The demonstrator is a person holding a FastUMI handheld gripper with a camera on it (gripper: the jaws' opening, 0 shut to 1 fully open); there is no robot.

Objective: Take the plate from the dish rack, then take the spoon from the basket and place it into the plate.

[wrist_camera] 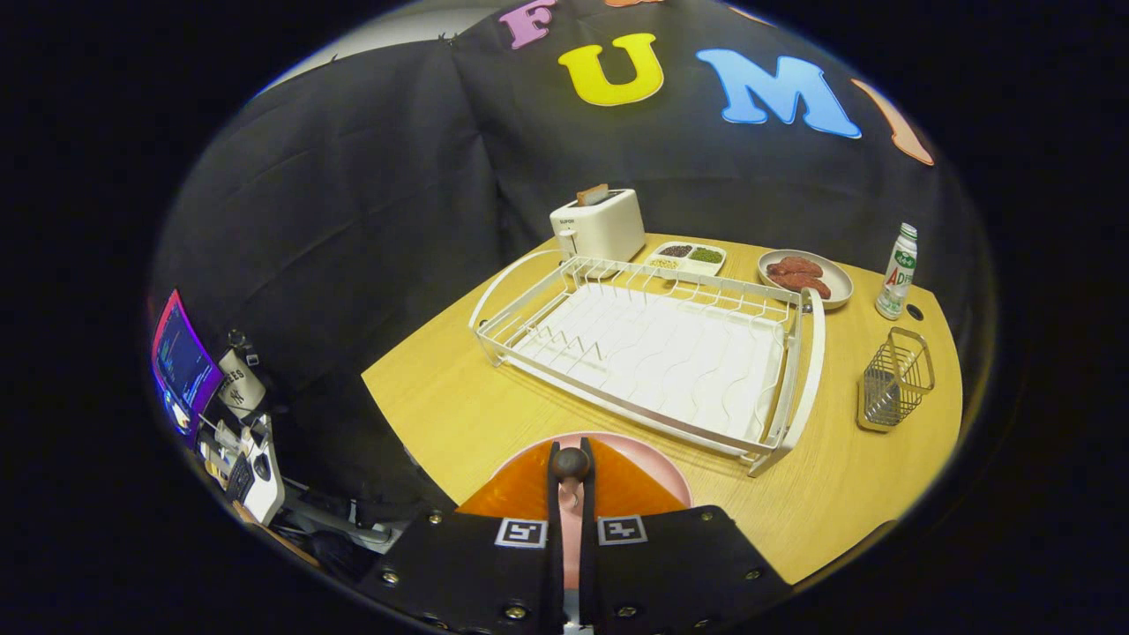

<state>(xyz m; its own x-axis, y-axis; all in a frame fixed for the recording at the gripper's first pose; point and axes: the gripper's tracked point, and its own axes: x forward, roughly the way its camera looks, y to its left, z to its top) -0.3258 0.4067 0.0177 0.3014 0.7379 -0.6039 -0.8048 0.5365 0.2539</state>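
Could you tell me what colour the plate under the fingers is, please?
Pink: the plate shows best in the gripper view, under the gripper, whose fingers pinch a dark, round-ended handle.

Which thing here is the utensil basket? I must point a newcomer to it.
Start at the white dish rack in the middle of the wooden table. Just beyond its handle end stands the basket, near a bottle. It alone is grey wire mesh, small and boxy.
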